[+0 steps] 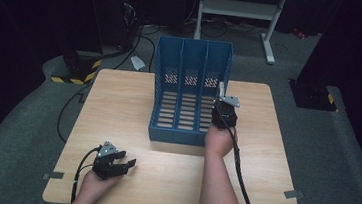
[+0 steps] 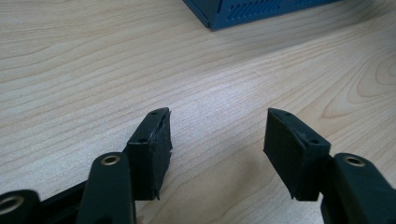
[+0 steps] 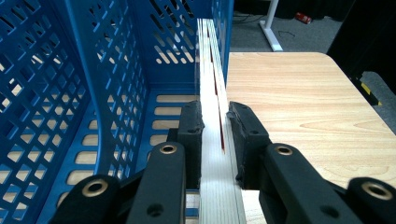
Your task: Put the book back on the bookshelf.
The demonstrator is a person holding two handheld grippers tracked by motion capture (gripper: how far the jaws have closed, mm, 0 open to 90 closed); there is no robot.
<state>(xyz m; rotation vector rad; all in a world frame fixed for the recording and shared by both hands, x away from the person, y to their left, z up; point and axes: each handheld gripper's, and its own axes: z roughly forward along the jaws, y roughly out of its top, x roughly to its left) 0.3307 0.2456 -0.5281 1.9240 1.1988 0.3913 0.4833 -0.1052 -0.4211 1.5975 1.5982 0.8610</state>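
A blue three-slot file rack (image 1: pixel 157 94) stands at the back middle of the wooden table (image 1: pixel 113 110). My right gripper (image 1: pixel 221 101) is at the rack's right slot, shut on a thin white book (image 1: pixel 220 88) held on edge. In the right gripper view the pads (image 3: pixel 194 126) squeeze the book (image 3: pixel 208 70) just inside the rack's right wall, beside a slotted divider (image 3: pixel 112 70). My left gripper (image 1: pixel 125 159) rests open near the table's front left. Between its jaws (image 2: pixel 217 126) lies bare wood, with a corner of the rack (image 2: pixel 243 11) beyond.
Behind the table stand a white frame's legs (image 1: pixel 271 35), with cables on the grey floor. A yellow-and-black striped base (image 1: pixel 79 69) sits at the back left. Bare tabletop (image 3: pixel 289 93) lies to the right of the rack.
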